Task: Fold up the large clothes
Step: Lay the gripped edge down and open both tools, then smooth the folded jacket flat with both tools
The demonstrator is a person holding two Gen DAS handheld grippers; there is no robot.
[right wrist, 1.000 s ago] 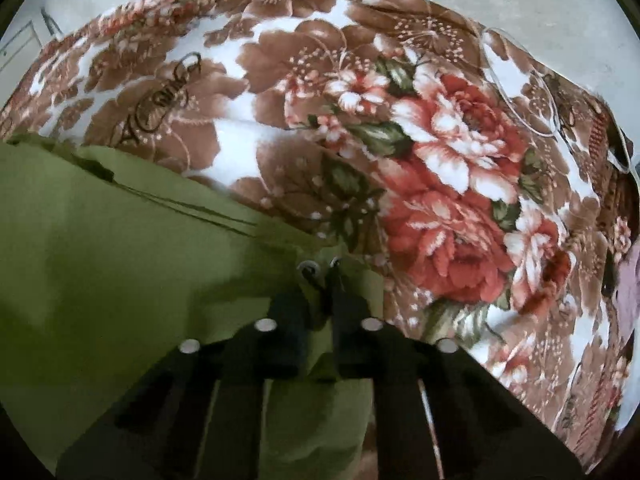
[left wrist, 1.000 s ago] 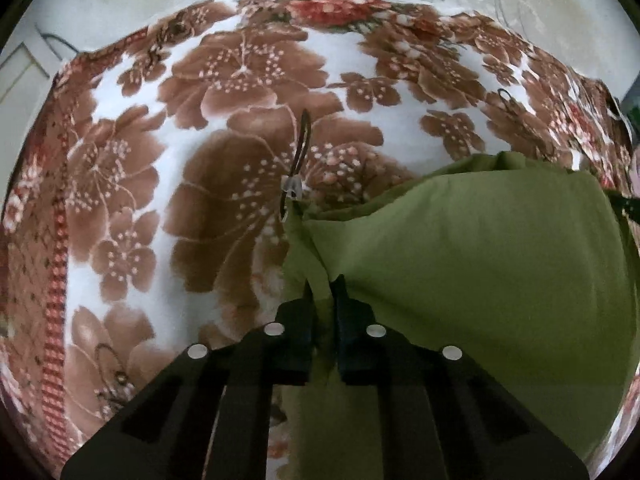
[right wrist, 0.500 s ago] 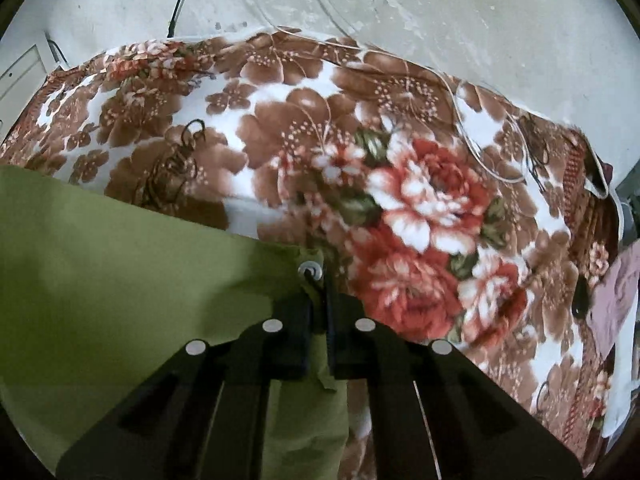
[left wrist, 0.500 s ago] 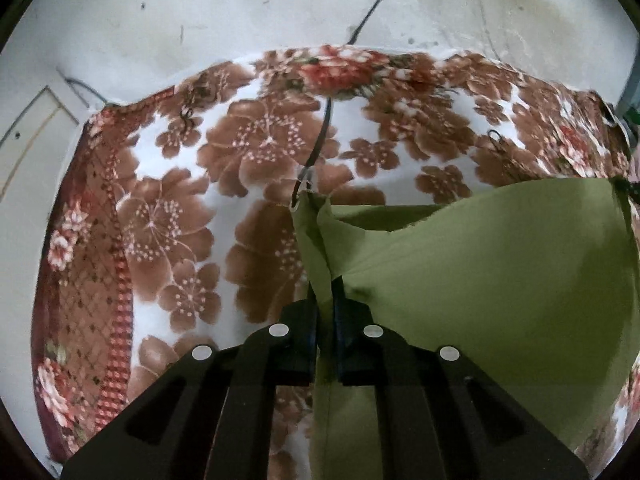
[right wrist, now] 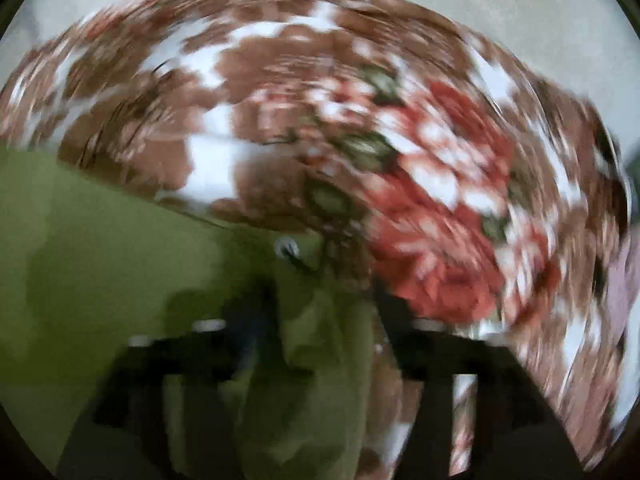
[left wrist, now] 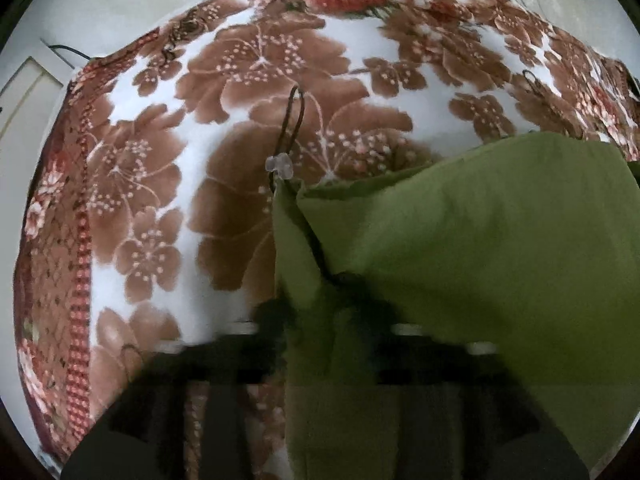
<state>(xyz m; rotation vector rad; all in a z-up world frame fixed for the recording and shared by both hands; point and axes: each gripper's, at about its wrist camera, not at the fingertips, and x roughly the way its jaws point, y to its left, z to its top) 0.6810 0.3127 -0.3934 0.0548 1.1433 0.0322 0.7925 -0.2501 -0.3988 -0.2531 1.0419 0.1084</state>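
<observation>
Both grippers tilt down over the blanket, jaws opening.

The left gripper [left wrist: 326, 316] and right gripper [right wrist: 326, 312] stand spread, blurred, with a loose fold of the green cloth [left wrist: 480, 240] between each pair of fingers, draped on the floral blanket [left wrist: 160, 184] ahead.

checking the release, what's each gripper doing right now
left gripper: jaws opening, green garment between them.
right gripper: jaws opening, green garment between them.

One green garment [left wrist: 500, 240], one floral blanket [left wrist: 248, 128], two tools [left wrist: 326, 320]
</observation>
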